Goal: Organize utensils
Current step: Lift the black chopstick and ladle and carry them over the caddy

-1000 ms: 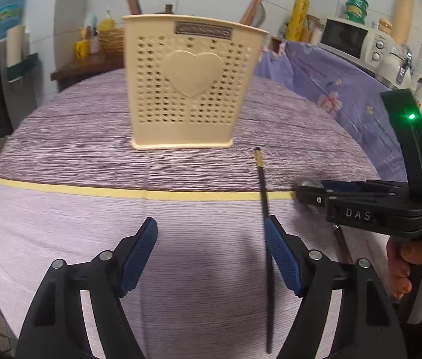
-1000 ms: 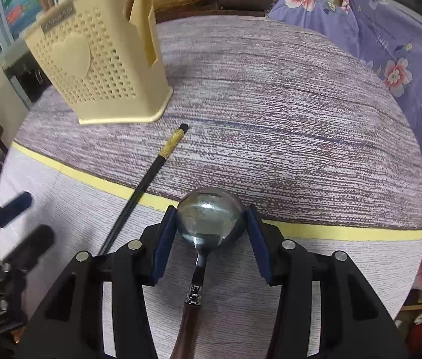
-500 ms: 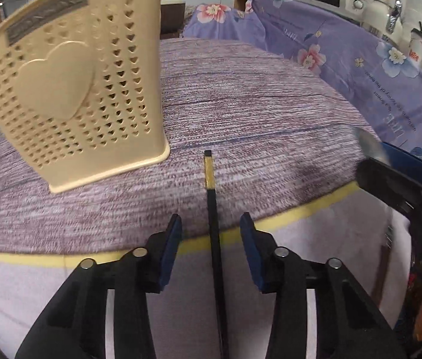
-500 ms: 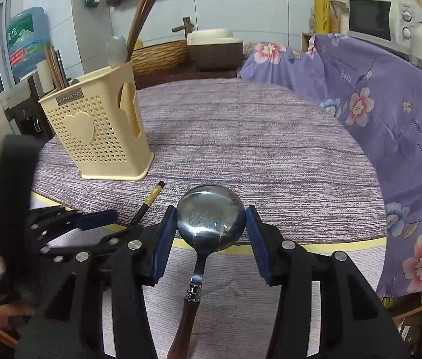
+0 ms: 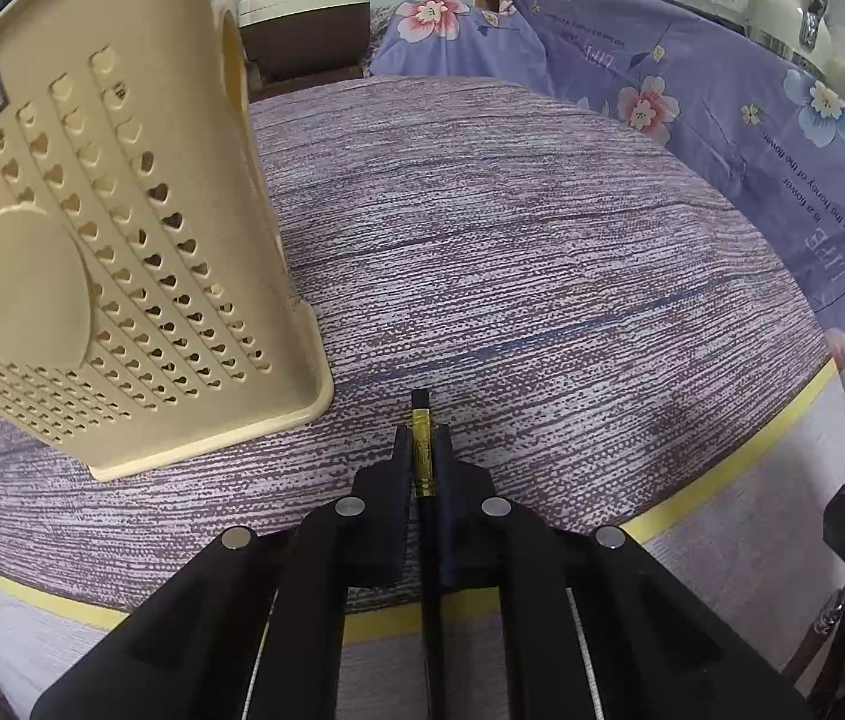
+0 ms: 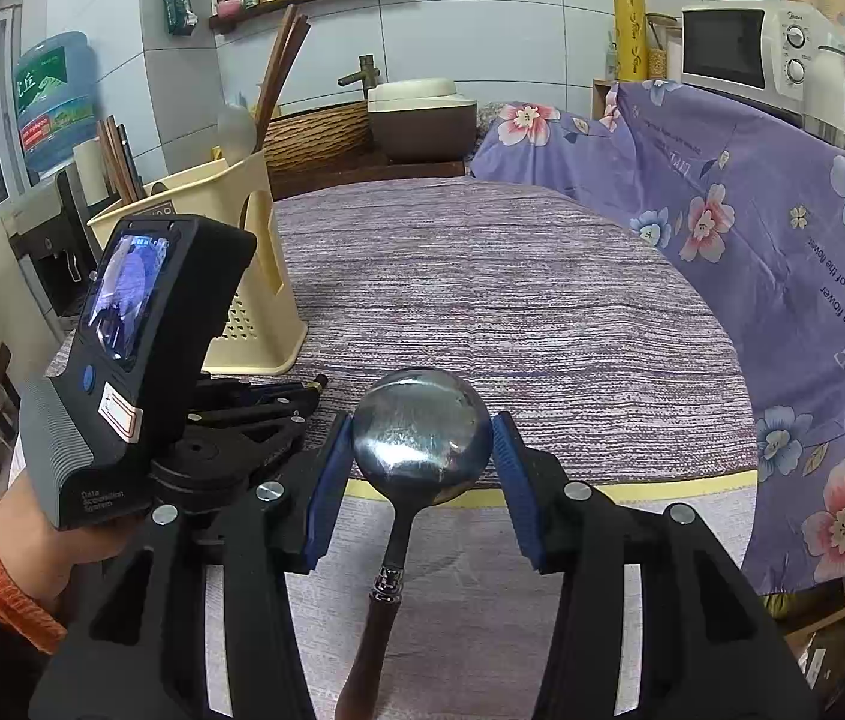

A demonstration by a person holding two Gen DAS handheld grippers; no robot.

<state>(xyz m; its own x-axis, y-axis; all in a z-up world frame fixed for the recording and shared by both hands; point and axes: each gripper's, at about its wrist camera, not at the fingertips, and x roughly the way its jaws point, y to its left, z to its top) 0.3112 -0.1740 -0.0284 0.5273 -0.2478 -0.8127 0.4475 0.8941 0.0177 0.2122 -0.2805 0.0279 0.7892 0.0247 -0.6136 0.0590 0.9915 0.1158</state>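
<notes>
My left gripper (image 5: 422, 450) is shut on a black chopstick (image 5: 429, 552) with a gold band, near its far end, low over the table. The cream perforated utensil holder (image 5: 122, 276) with a heart stands just left of it. My right gripper (image 6: 422, 450) is shut on the bowl of a metal spoon (image 6: 422, 432), held above the table; its brown handle points back at me. In the right wrist view the holder (image 6: 254, 276) stands at the left, behind the left gripper (image 6: 302, 399).
A round table (image 5: 542, 240) has a purple striped cloth with a yellow band. A purple floral cloth (image 6: 782, 240) drapes the right side. A microwave (image 6: 734, 48) and a rice cooker (image 6: 422, 114) stand behind.
My left gripper moved forward along the chopstick and shut on it near the gold band. The right gripper lifted and levelled with the spoon still in it.
</notes>
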